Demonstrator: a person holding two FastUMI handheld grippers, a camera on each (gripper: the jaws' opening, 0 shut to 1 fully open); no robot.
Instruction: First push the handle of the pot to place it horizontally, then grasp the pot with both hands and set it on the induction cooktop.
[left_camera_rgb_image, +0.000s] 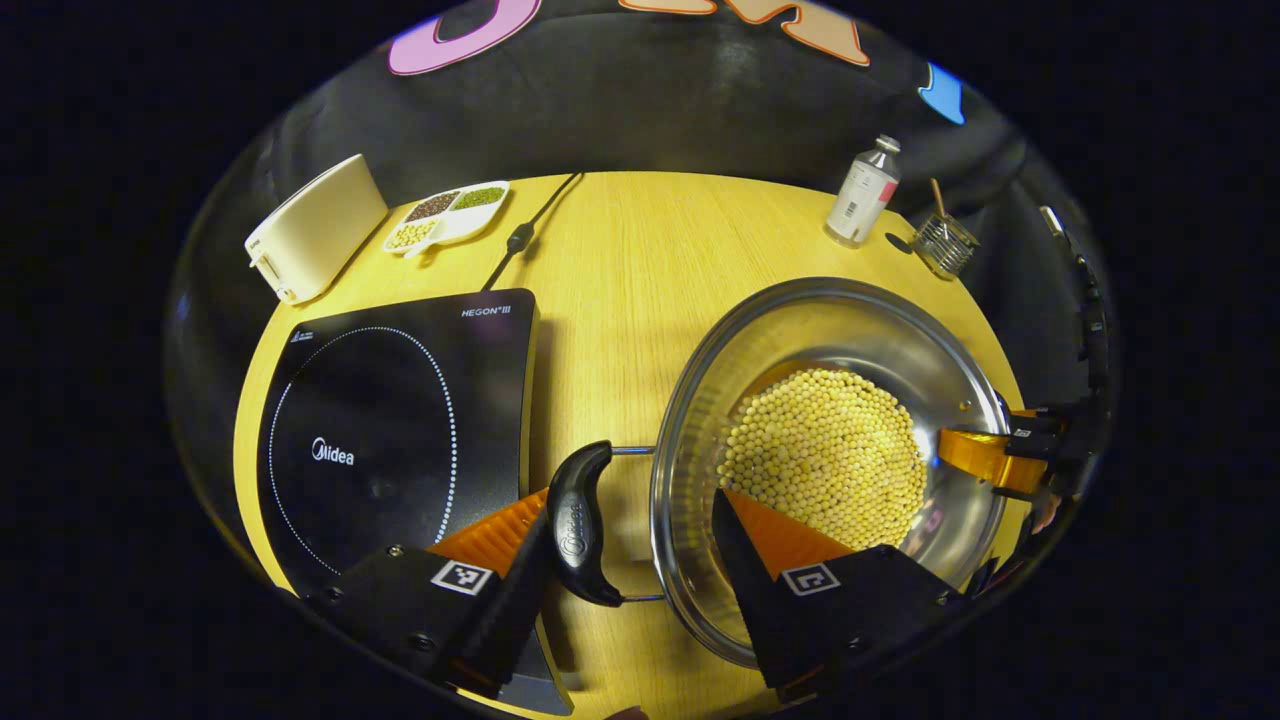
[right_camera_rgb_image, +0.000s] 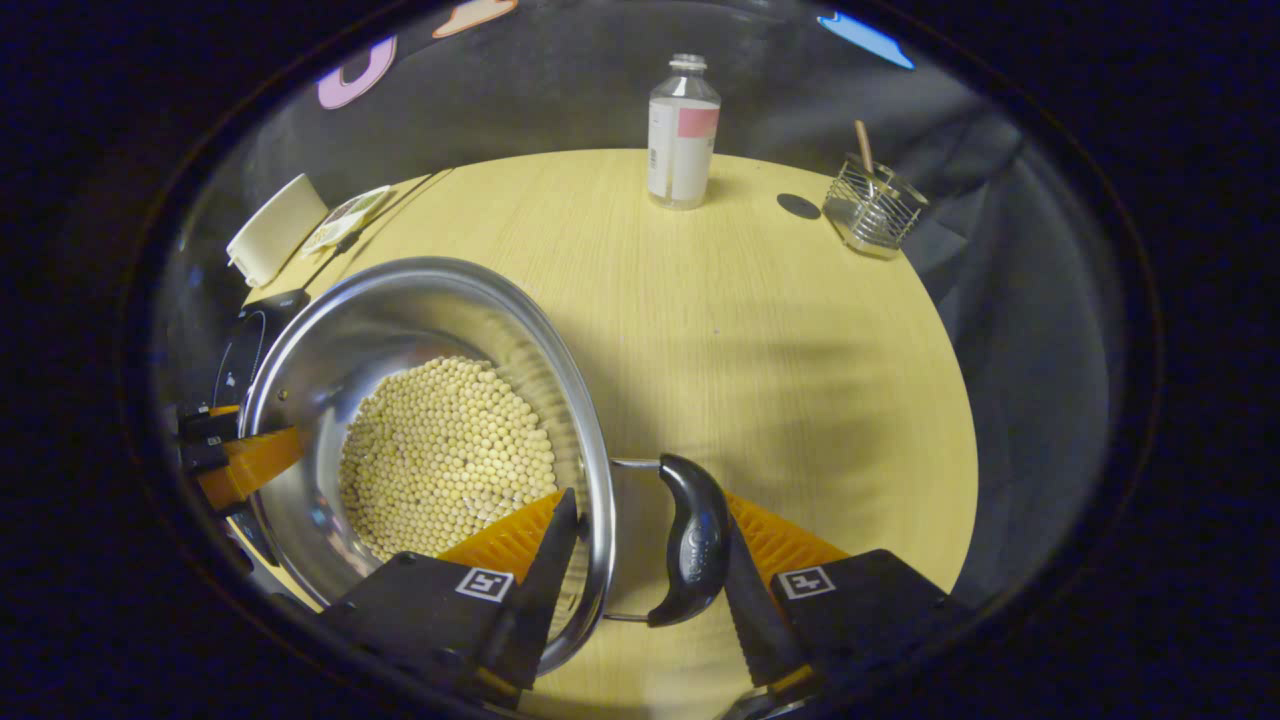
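The round pale wooden counter (left_camera_rgb_image: 620, 260) carries a black square induction cooktop (left_camera_rgb_image: 390, 430) and, just beside it, a shiny steel pot (left_camera_rgb_image: 830, 330) holding yellow beans (left_camera_rgb_image: 820, 455). The left hand-held gripper (left_camera_rgb_image: 635, 505) straddles the pot's rim and black side handle (left_camera_rgb_image: 578, 520), fingers spread, not clamped. The right hand-held gripper (right_camera_rgb_image: 645, 535) likewise straddles the rim and opposite black handle (right_camera_rgb_image: 695, 540), released. A clear labelled bottle (right_camera_rgb_image: 682, 130) and small wire basket (right_camera_rgb_image: 873, 212) stand far back.
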